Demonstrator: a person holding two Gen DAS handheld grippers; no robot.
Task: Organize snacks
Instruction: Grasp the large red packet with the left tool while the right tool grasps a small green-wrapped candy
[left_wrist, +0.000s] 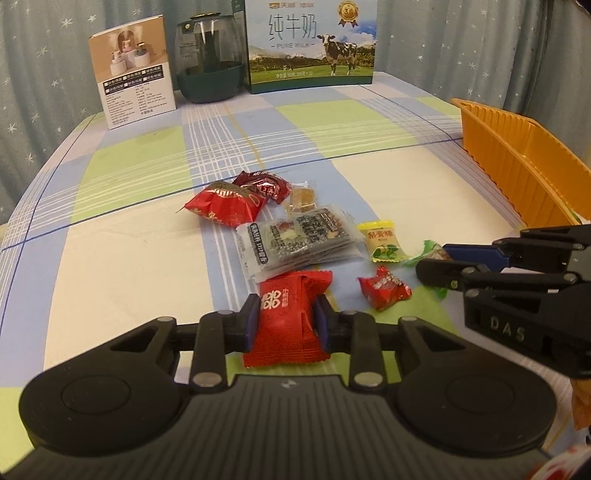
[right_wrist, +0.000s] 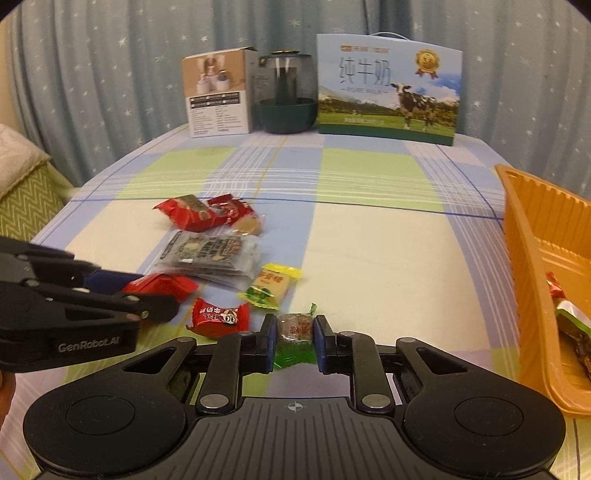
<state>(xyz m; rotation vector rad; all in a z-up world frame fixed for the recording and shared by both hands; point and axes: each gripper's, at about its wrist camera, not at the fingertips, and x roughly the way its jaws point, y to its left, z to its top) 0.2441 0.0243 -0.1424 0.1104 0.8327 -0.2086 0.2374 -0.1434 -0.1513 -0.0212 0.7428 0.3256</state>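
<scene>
Snacks lay clustered mid-table on the checked cloth. Left gripper, angled down, pinched a red candy packet between its pads. Right gripper, angled down likewise, was clamped on a green-wrapped candy. Orange tray sat far right, some snacks inside.

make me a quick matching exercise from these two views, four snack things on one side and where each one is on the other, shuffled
Things:
1. red double-happiness candy
2. green-wrapped candy
3. yellow candy
4. orange tray

Places:
A. loose on the tablecloth, right of the grey packets
B. between the left gripper pads
C. at the table's right edge
D. between the right gripper pads

Pairs: 1-B, 2-D, 3-A, 4-C
</scene>
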